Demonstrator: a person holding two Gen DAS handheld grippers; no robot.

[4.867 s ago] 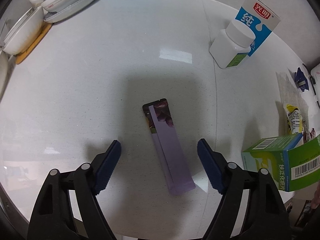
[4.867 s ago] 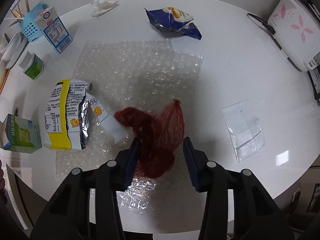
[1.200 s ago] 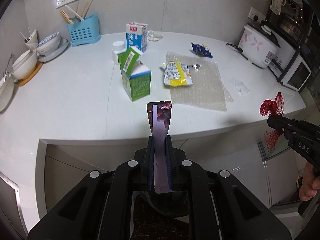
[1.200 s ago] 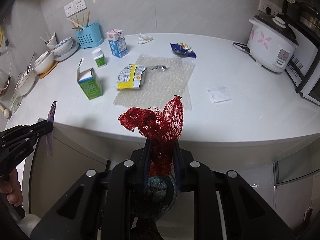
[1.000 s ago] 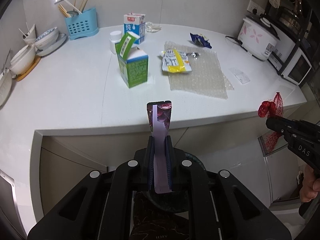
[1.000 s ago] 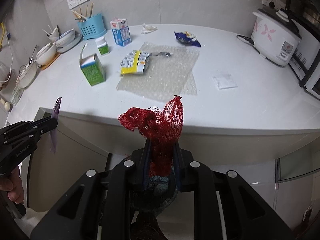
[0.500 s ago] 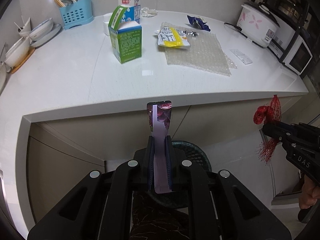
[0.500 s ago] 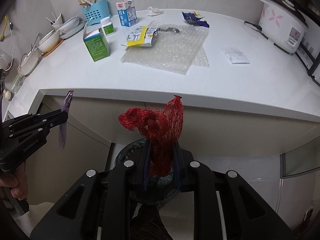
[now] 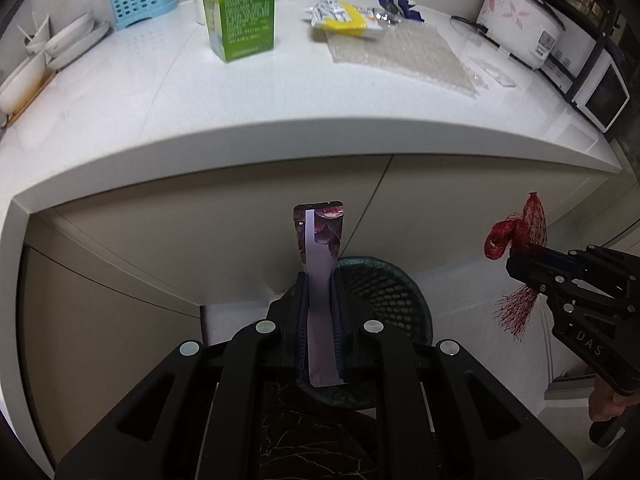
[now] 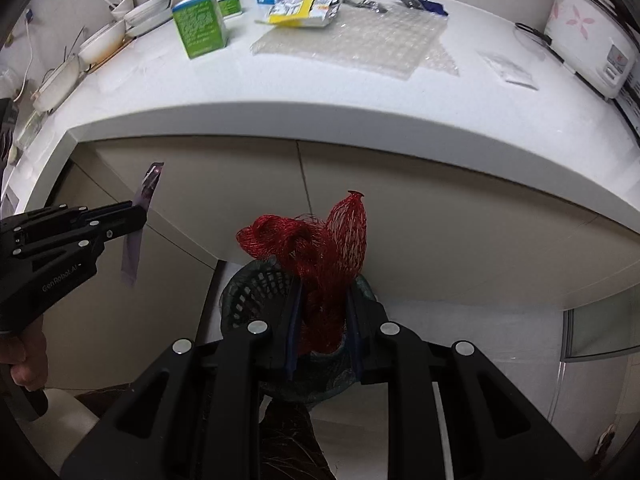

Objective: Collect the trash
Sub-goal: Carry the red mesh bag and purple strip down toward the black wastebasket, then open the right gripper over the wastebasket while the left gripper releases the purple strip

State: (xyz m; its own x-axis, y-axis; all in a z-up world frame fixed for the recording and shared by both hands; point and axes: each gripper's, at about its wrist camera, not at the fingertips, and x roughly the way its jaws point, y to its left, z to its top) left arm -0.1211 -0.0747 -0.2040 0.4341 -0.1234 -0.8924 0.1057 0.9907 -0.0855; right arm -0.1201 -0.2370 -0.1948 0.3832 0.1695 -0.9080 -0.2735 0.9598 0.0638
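My left gripper (image 9: 320,280) is shut on a flat purple wrapper (image 9: 319,248), held upright below the counter edge. It also shows in the right wrist view (image 10: 138,210). My right gripper (image 10: 322,292) is shut on a red mesh net bag (image 10: 320,244), which also shows in the left wrist view (image 9: 516,232). A dark mesh wastebasket (image 9: 384,292) stands on the floor just past both grippers, seen too in the right wrist view (image 10: 252,288).
The white counter (image 9: 280,92) above holds a green carton (image 9: 240,20), a yellow snack bag (image 9: 344,18), bubble wrap (image 9: 400,52), a blue wrapper (image 9: 396,2), a clear bag (image 9: 492,68), a rice cooker (image 9: 524,36) and dishes (image 9: 68,40). Beige cabinet doors (image 10: 440,208) face me.
Both grippers have dropped lower, from counter height to below the counter edge, closer to the wastebasket. Each still holds its piece of trash.
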